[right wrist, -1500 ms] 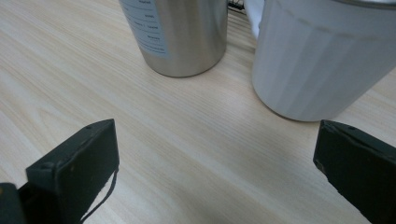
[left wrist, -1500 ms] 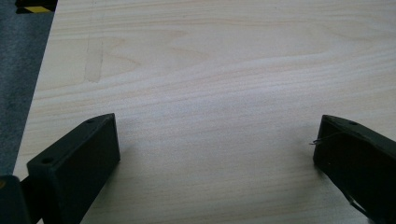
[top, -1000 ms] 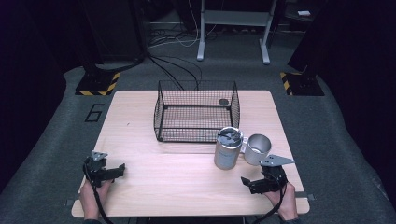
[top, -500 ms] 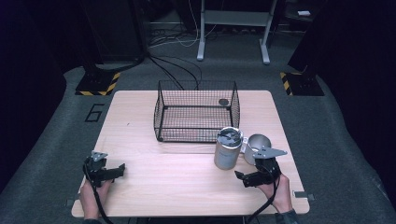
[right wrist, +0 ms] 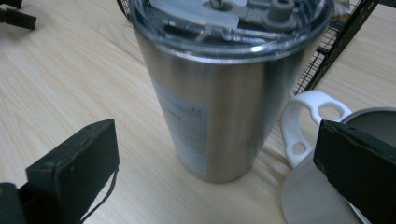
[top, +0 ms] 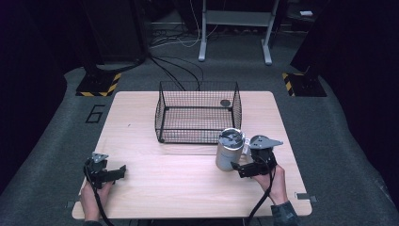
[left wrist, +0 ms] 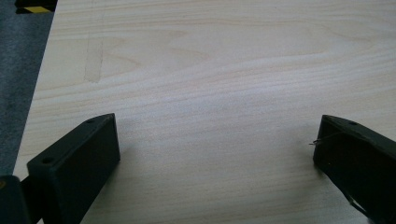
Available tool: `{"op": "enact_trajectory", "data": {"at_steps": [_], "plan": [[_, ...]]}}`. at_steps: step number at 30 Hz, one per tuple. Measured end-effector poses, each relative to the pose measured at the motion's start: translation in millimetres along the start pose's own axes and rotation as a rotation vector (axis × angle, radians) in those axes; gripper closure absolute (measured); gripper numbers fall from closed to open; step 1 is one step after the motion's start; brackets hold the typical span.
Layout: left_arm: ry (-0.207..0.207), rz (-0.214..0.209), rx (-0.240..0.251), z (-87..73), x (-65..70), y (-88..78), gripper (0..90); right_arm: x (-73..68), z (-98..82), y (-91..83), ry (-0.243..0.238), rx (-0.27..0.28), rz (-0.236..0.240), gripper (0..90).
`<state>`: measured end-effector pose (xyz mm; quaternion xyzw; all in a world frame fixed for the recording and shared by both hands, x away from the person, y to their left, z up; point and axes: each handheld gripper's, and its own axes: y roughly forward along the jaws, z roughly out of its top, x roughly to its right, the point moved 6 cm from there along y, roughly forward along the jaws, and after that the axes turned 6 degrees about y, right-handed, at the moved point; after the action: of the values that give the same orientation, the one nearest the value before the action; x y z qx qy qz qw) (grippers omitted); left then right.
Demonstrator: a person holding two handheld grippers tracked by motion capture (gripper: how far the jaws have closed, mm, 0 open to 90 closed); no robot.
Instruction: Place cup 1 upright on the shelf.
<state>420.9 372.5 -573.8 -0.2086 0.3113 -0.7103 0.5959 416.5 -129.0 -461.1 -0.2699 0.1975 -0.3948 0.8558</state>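
Note:
A steel tumbler (top: 229, 149) with a clear lid stands upright just in front of the black wire basket (top: 197, 113). My right gripper (top: 240, 168) sits close to the tumbler's right side, open and pointing at it. In the right gripper view the tumbler (right wrist: 219, 93) rises between and just beyond the spread jaws of the right gripper (right wrist: 218, 140), which do not touch it. A metal mug with a white handle (right wrist: 310, 121) stands right beside the tumbler. My left gripper (top: 117, 172) rests open at the table's front left, over bare wood (left wrist: 217, 140).
The wooden table (top: 188, 188) has room in its front middle. A small dark round object (top: 225, 102) lies at the basket's back right. Dark floor, cables and metal stand legs (top: 235, 37) lie behind the table.
My right gripper has moved left and forward, up to the tumbler, and now covers the mug in the high view. The left gripper has not moved.

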Motion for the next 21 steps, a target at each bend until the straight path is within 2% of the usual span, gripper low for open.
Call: {"op": "enact_trajectory", "data": {"at_steps": [13, 21], "plan": [[0.0, 0.0, 0.001, 0.1, -0.1, 0.1, 0.4, -0.3, 25.8, 12.8, 0.032, 0.047, 0.003, 0.0], [0.001, 0.0, 0.0, 0.0, 0.0, 0.0, 0.4, -1.0, 34.5, 20.8, 0.032, 0.047, -0.004, 1.1]]}}
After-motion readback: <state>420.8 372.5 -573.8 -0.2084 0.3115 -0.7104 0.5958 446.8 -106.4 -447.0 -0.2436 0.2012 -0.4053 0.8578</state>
